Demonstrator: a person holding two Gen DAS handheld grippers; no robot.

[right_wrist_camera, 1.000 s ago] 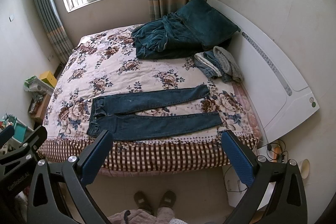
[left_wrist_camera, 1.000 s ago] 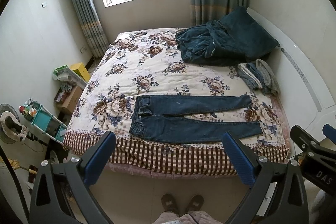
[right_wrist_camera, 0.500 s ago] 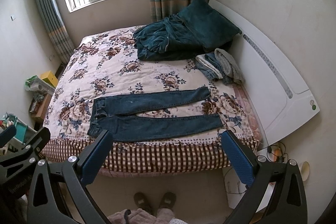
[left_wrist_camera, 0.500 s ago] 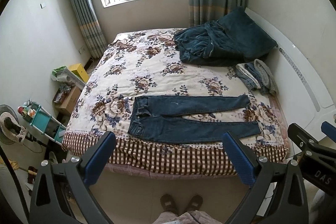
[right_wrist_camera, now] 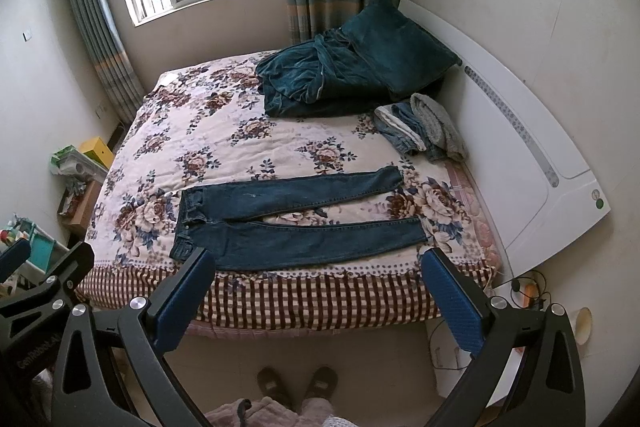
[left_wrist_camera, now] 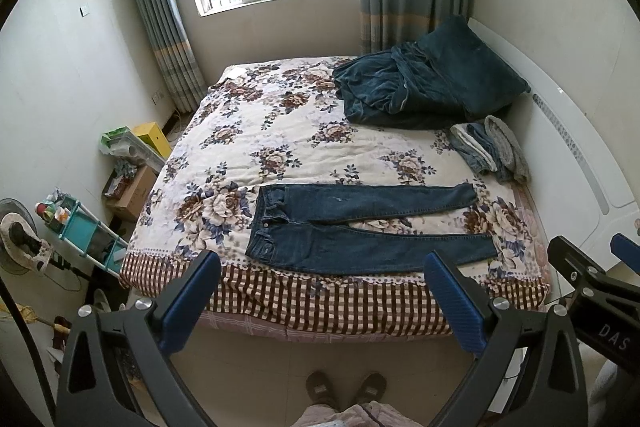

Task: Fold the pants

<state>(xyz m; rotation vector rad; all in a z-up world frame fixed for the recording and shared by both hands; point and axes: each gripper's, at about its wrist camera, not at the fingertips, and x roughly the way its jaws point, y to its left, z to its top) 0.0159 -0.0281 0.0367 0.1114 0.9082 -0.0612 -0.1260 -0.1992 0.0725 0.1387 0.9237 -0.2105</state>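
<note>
Both sets of jaws are spread wide and hold nothing: the left gripper (left_wrist_camera: 320,271) and the right gripper (right_wrist_camera: 316,269) hang above the floor, short of the near edge of the bed (left_wrist_camera: 320,303), with the person's slippers (right_wrist_camera: 296,383) below them. The jeans (left_wrist_camera: 360,231) lie flat and unfolded along that near edge, waistband to the left, the two legs stretched rightward and parted in a narrow V. Farther back toward the headboard (right_wrist_camera: 520,131) sit a heaped dark teal blanket (left_wrist_camera: 424,87) and a small pile of clothes (left_wrist_camera: 492,147), well apart from the jeans. The floral bedspread between them is bare. Left of the bed, cardboard boxes (left_wrist_camera: 132,183) and a turquoise rack (left_wrist_camera: 88,235) crowd the wall; at right, cables (right_wrist_camera: 524,291) lie on the floor.
</note>
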